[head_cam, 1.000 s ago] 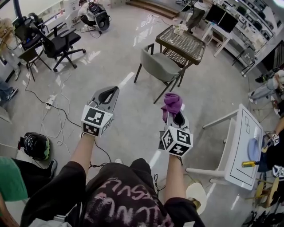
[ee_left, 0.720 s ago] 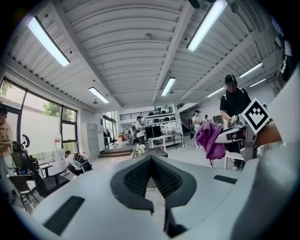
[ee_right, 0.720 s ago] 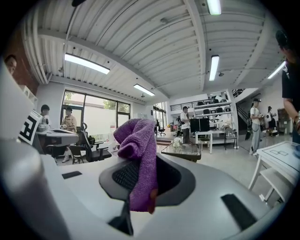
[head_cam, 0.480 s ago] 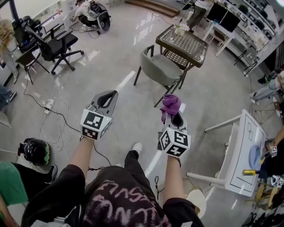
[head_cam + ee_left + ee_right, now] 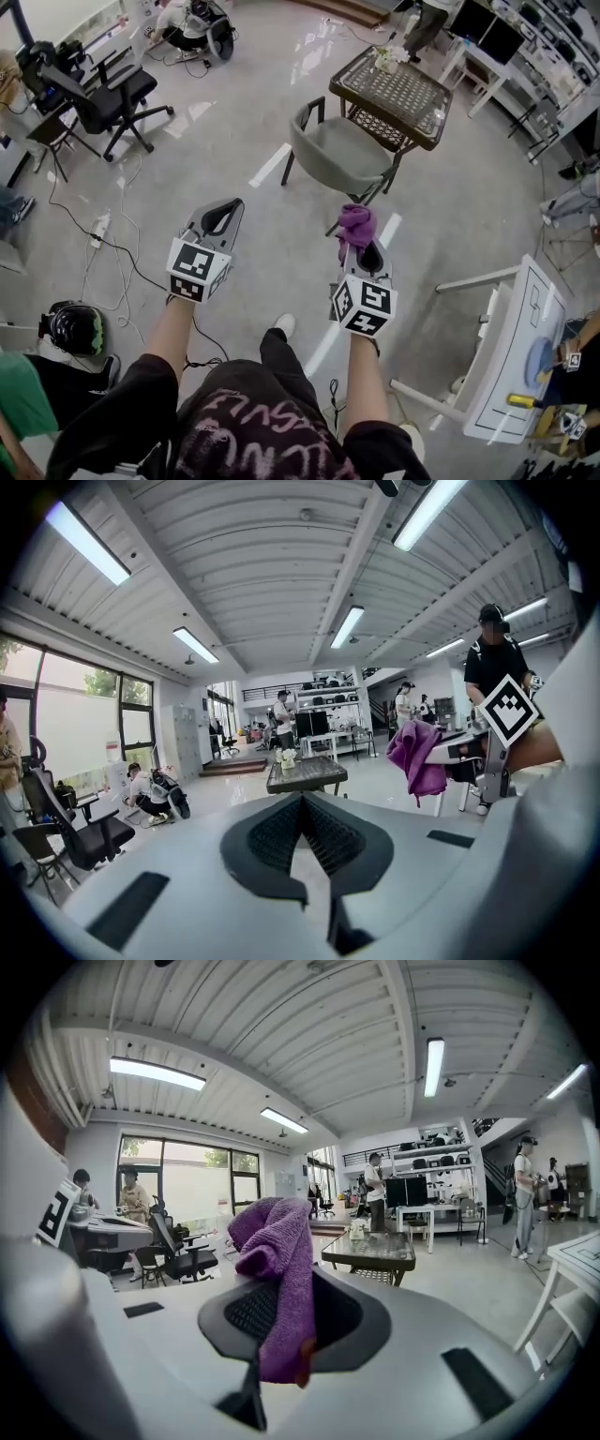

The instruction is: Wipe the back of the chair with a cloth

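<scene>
A grey upholstered chair [image 5: 339, 157] with dark legs stands on the floor ahead, its back turned toward me, beside a wicker glass-topped table [image 5: 392, 96]. My right gripper [image 5: 359, 236] is shut on a purple cloth [image 5: 354, 226], which bunches above the jaws [image 5: 277, 1251] and hangs down between them. It is held up in the air, short of the chair. My left gripper [image 5: 221, 214] is shut and holds nothing; its jaws meet in the left gripper view [image 5: 302, 808]. The purple cloth [image 5: 415, 758] also shows at the right of that view.
A white desk [image 5: 511, 349] stands at the right with a blue plate. Black office chairs [image 5: 105, 94] are at the far left, cables and a power strip [image 5: 97, 228] lie on the floor, and a helmet [image 5: 73, 328] sits lower left. People stand and crouch farther off.
I have stepped forward: the grey chair and wicker table now sit nearer and lower in the head view. Both grippers keep their pose, the cloth still clamped.
</scene>
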